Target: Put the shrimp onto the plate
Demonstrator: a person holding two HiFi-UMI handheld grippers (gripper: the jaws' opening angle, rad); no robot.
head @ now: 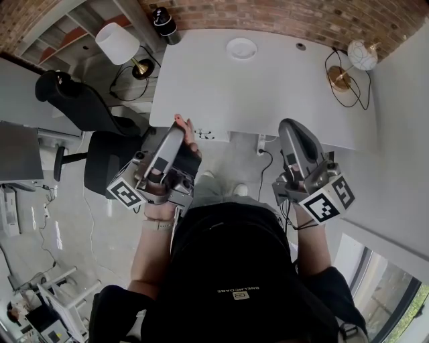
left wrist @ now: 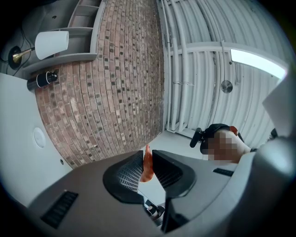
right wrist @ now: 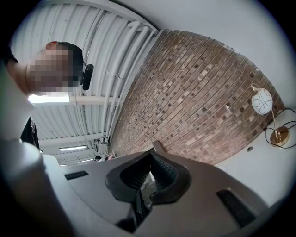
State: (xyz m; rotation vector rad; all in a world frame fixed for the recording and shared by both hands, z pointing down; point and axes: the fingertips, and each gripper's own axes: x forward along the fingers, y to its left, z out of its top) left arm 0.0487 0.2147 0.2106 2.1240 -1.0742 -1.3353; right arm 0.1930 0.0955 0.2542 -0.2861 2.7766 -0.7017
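A small orange-pink shrimp (head: 178, 120) is pinched at the tip of my left gripper (head: 179, 126), held at the near edge of the white table (head: 281, 87). In the left gripper view the shrimp (left wrist: 147, 167) stands upright between the dark pads, with the left gripper (left wrist: 148, 156) tilted up toward a brick wall. The round white plate (head: 241, 48) lies at the far middle of the table, well beyond both grippers; the plate (left wrist: 39, 137) also shows at far left. My right gripper (head: 289, 127) hovers off the table's near edge, and the right gripper (right wrist: 151, 153) is shut with nothing in it.
A globe lamp (head: 362, 55) with a black cable stands at the table's far right. A white-shade lamp (head: 117, 43) and a black cylinder (head: 163, 23) sit at the far left. A black office chair (head: 84, 110) stands left of me. A brick wall (head: 301, 17) backs the table.
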